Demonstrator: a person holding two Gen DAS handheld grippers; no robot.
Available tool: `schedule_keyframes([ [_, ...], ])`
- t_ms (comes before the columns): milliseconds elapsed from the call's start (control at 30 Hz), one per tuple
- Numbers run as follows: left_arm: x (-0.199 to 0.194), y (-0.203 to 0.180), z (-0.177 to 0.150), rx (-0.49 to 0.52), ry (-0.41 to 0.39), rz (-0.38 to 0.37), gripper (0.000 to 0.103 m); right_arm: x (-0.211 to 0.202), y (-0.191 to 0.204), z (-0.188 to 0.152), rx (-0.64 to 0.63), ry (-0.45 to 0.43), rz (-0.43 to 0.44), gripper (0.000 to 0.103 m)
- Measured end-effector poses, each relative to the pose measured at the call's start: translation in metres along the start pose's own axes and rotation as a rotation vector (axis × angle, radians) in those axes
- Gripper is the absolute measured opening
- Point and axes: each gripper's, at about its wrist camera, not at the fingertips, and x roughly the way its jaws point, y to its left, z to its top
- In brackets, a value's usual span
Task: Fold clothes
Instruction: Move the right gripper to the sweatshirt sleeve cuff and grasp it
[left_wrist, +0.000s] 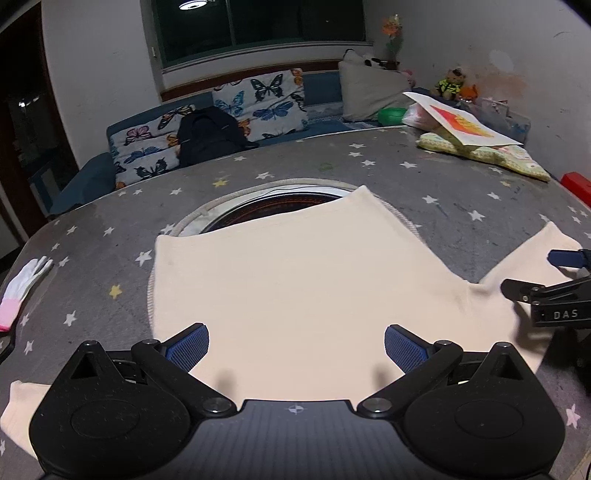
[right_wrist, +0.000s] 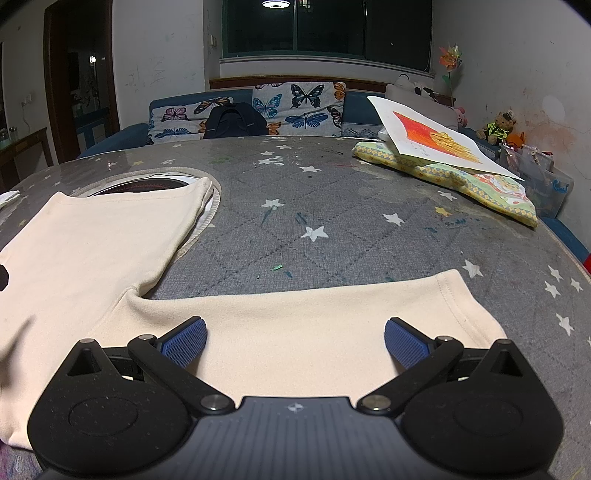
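My left tongs (left_wrist: 296, 347) were spread wide, gripping nothing, over the body of the cream shirt (left_wrist: 295, 280) lying flat on the grey starred surface (left_wrist: 461, 206). My right tongs (right_wrist: 295, 341) were likewise spread and empty above its right sleeve (right_wrist: 332, 314). The far hem overlapped the round opening (left_wrist: 258, 210) in the surface, and a glove (left_wrist: 22, 291) lay at the left edge
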Motion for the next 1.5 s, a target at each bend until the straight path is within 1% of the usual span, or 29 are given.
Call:
schedule_keyframes([
  [333,0.000,-0.010,-0.001,0.033,-0.001,-0.029,0.103,-0.004,-0.002,-0.001,0.002,-0.011,0.013,0.103],
  [433,0.000,-0.013,-0.002,0.043,-0.004,-0.038,0.103,-0.009,-0.006,-0.001,0.019,-0.019,0.000,0.103],
  [500,0.000,-0.014,-0.003,0.047,-0.006,-0.058,0.103,-0.015,-0.011,-0.001,0.027,-0.028,-0.011,0.103],
  [600,-0.002,-0.020,-0.005,0.065,-0.025,-0.086,0.103,-0.024,-0.025,0.000,0.038,-0.037,-0.041,0.101],
  [633,-0.004,-0.022,-0.006,0.073,-0.034,-0.094,0.103,-0.026,-0.030,0.001,0.043,-0.040,-0.053,0.098],
  [800,-0.008,-0.035,-0.008,0.106,-0.048,-0.142,0.103,-0.032,-0.061,0.005,0.120,-0.046,-0.113,0.093],
  [867,-0.009,-0.040,-0.009,0.118,-0.049,-0.166,0.102,-0.031,-0.073,0.004,0.148,-0.041,-0.144,0.091],
  [967,-0.011,-0.049,-0.010,0.134,-0.052,-0.202,0.102,-0.028,-0.086,0.002,0.181,-0.023,-0.167,0.087],
  [1133,-0.012,-0.067,-0.009,0.166,-0.066,-0.242,0.100,-0.023,-0.099,-0.003,0.221,0.010,-0.159,0.076],
  [1267,-0.013,-0.080,-0.009,0.196,-0.074,-0.265,0.098,-0.020,-0.100,-0.005,0.226,0.013,-0.164,0.070],
  [1333,-0.012,-0.083,-0.009,0.202,-0.071,-0.269,0.098,-0.020,-0.100,-0.004,0.222,0.013,-0.168,0.062],
  [1367,-0.012,-0.084,-0.010,0.203,-0.069,-0.272,0.098,-0.021,-0.100,-0.003,0.220,0.014,-0.167,0.060],
  [1433,-0.011,-0.086,-0.011,0.205,-0.063,-0.276,0.097,-0.022,-0.100,-0.002,0.222,0.013,-0.162,0.044],
  [1467,-0.010,-0.087,-0.011,0.205,-0.061,-0.278,0.097,-0.022,-0.101,-0.002,0.227,0.012,-0.157,0.040],
  [1500,-0.010,-0.087,-0.012,0.207,-0.058,-0.278,0.097,-0.023,-0.102,-0.001,0.236,0.011,-0.150,0.033],
])
